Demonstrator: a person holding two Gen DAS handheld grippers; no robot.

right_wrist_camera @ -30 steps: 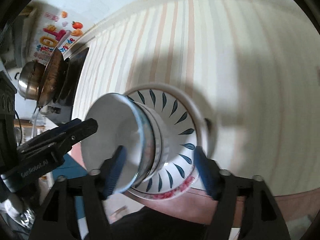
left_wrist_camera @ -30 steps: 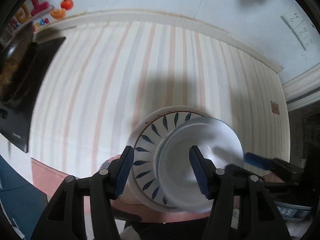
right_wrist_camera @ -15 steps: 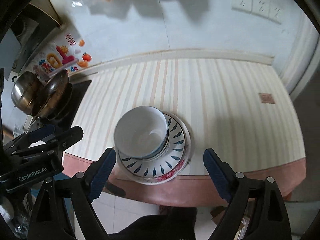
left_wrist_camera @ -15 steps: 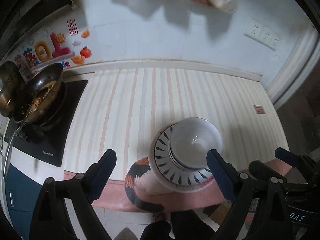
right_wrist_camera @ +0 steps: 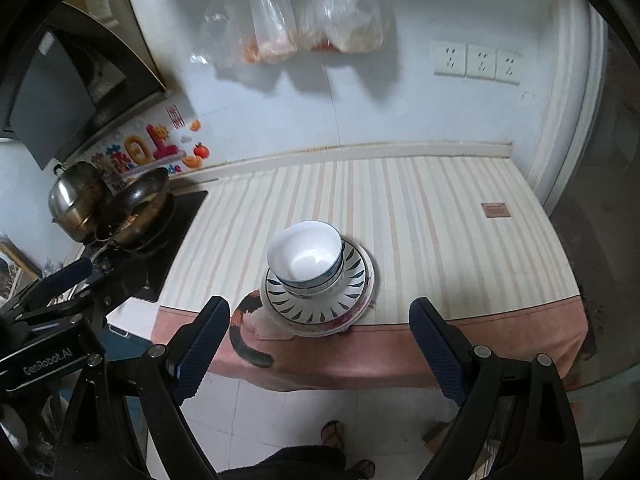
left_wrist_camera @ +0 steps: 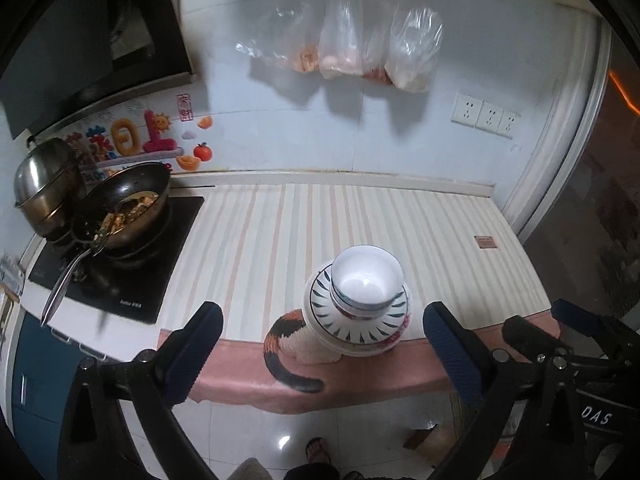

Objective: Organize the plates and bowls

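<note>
Both grippers gape above striped counter, apparently cloth-covered.

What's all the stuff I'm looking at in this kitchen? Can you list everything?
Bowls: stacked, exact count unclear, white with blue rims, on the plates.
Plates: stacked, top one white with dark leaf marks, at the counter's front edge.
Cat-shaped mat: one, orange, black and white, under the plates.
Counter cover: one, cream with stripes.
Wok: one, dark, with food, on the stove.
Steel pot: one, silver, behind the wok.
Plastic bags: several, clear, hanging on the wall.
Wall sockets: three, white.
Left gripper: black, blue pads, open, empty.
Right gripper: same, open, empty.
</note>
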